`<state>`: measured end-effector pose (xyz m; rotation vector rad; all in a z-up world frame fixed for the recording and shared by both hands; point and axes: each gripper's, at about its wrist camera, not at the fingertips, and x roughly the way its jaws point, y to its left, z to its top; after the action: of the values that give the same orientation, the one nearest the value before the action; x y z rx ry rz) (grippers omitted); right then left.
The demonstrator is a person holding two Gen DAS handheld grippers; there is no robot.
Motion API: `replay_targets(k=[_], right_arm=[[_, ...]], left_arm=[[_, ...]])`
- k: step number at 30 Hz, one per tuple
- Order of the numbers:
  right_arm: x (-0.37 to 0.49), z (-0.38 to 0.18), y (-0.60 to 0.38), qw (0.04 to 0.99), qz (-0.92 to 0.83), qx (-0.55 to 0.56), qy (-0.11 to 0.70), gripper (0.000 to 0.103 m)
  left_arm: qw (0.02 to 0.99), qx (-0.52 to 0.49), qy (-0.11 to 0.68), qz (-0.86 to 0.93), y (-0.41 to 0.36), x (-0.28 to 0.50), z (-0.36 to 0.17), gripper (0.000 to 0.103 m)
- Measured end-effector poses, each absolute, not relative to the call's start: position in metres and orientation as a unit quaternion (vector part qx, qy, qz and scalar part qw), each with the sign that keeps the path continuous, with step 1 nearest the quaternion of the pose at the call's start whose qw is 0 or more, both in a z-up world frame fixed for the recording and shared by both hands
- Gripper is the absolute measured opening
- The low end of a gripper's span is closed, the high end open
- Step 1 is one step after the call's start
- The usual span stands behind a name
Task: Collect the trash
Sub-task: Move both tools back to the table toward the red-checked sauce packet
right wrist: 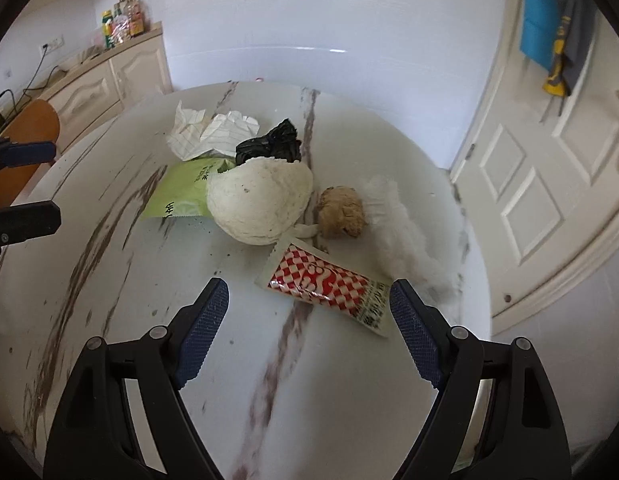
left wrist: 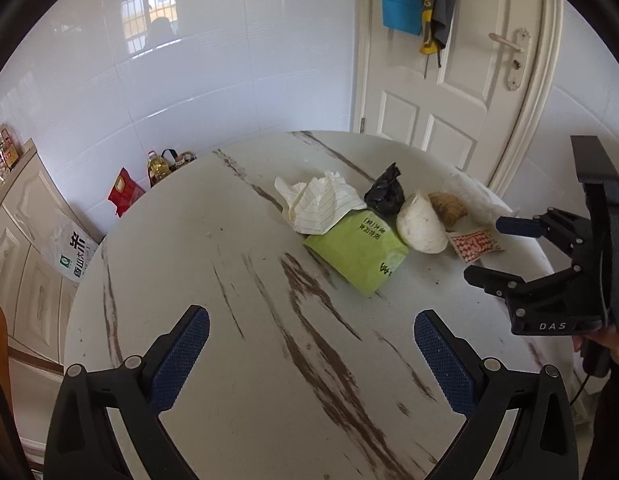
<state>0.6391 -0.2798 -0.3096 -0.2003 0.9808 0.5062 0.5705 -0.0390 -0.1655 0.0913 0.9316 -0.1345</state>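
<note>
- The trash is gathered in one loose heap on the far half of the round marble tabletop (right wrist: 109,320), and nothing is collected yet.
- The right tongs (right wrist: 309,328) are spread wide and empty, and the red-checked sachet (right wrist: 329,286) is seen lying flat just ahead, between their tips.
- The sachet is judged light, thin and slippery; it should be taken at a raised edge or corner, because a flat film is hard to pinch from above.
- The left tongs (left wrist: 311,354) are also spread wide and hold nothing, over a bare part of the tabletop, well apart from the heap.
- The crumpled lined paper (left wrist: 325,204) and the black plastic bag (left wrist: 383,194) are judged soft and very light; a raised fold can be pinched anywhere.
- The green packet (left wrist: 359,254) lies flat, partly under the paper; its free corner is the best place.
- The white rounded shell-like piece (right wrist: 259,204) looks stiff and maybe brittle, so its rim should be gripped gently.
- The brown lump (right wrist: 341,212) touches thin white tissue (right wrist: 405,236), which can tear or drift away.
</note>
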Motion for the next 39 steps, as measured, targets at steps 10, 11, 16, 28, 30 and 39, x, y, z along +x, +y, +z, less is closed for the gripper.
replay_targets(k=[10,11,16,28,30,39], right_arm=[[0.662,-0.328,-0.286,0.830,0.279,-0.096,0.474,0.081],[0.663,-0.328,-0.285,0.829,0.282,-0.100,0.472,0.081],[0.666,-0.327,-0.288,0.833,0.284,-0.100,0.464,0.063],[0.656,-0.322,-0.292,0.835,0.292,-0.049,0.464,0.038],[0.651,-0.322,-0.297,0.834,0.297,-0.032,0.464,0.038],[0.638,-0.321,-0.314,0.836,0.310,0.014,0.453,0.042]], left_arm=[[0.880,0.037,0.470,-0.063,-0.033,0.606,-0.183,0.101],[0.880,0.036,0.470,-0.063,-0.034,0.609,-0.184,0.101],[0.878,0.041,0.473,-0.067,-0.042,0.618,-0.188,0.101],[0.875,0.058,0.479,-0.045,-0.073,0.658,-0.216,0.101],[0.876,0.059,0.477,-0.035,-0.075,0.667,-0.219,0.101],[0.864,0.043,0.502,-0.010,-0.083,0.702,-0.238,0.102]])
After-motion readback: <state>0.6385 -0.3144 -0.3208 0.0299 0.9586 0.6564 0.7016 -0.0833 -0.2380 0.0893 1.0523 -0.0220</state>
